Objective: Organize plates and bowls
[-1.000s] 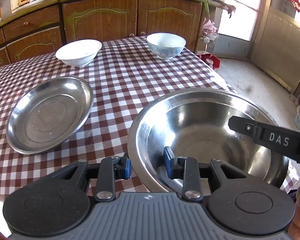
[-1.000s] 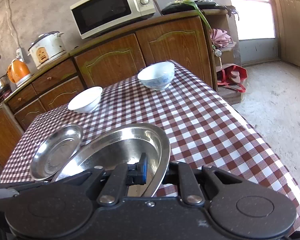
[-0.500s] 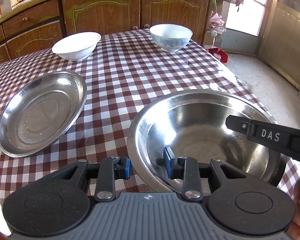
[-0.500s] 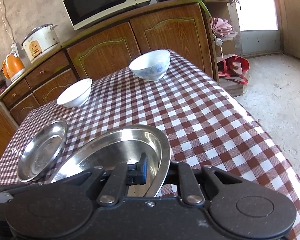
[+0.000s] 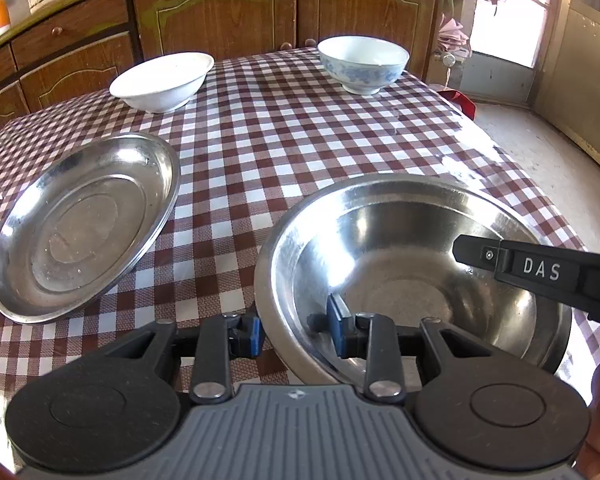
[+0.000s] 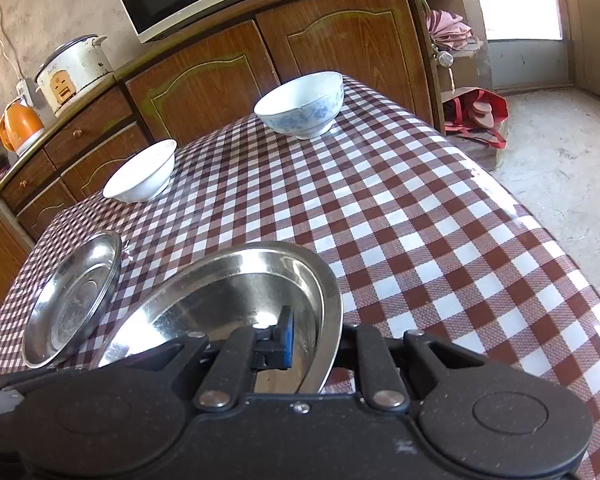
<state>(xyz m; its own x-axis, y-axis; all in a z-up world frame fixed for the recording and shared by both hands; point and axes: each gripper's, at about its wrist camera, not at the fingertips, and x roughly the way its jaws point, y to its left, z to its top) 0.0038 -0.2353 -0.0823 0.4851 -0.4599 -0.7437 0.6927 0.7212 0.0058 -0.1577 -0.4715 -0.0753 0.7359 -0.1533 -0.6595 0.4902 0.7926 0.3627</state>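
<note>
Steel basin in both our grips, low over the near right of the checked table.

We clamp the steel basin (image 5: 412, 280) at opposite rims, left gripper (image 5: 296, 334) and right gripper (image 6: 312, 340) both pinching it. We should lower it level and together, clear of the steel plate (image 5: 84, 224) beside it, releasing only once it rests flat.
</note>
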